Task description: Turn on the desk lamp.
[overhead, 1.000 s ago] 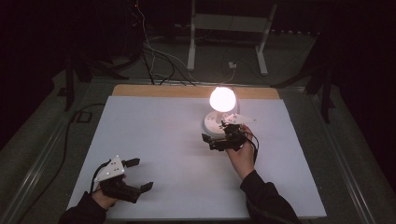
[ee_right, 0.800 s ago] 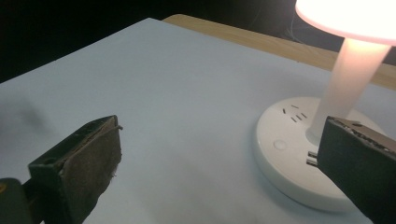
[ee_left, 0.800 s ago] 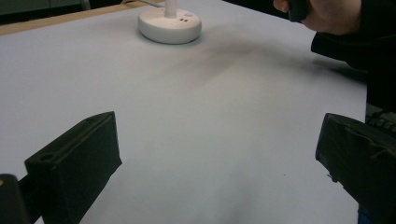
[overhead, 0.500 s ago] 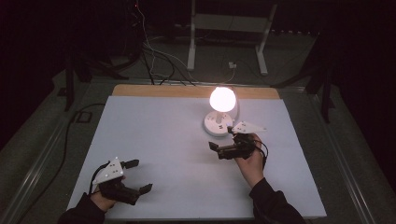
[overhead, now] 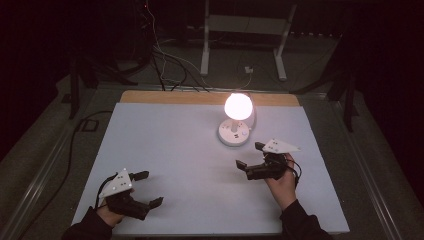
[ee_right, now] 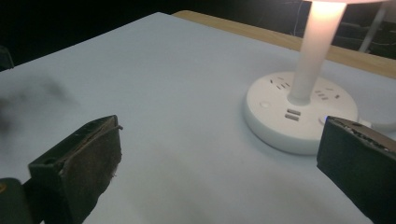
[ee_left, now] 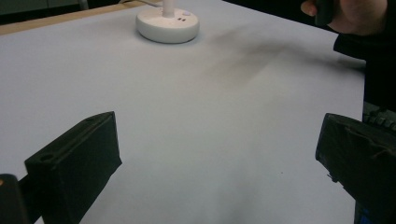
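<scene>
The left gripper (overhead: 145, 189) sits near the front left corner of the table (overhead: 165, 145), jaws spread wide with nothing between them. The right gripper (overhead: 250, 159) is held above the white surface toward the right edge, farther from the front edge, jaws likewise apart and empty. Just beyond the right gripper, near the back edge, the lamp (overhead: 235, 120) stands upright on its round white base (ee_right: 299, 112), lit, clear of both jaws.
</scene>
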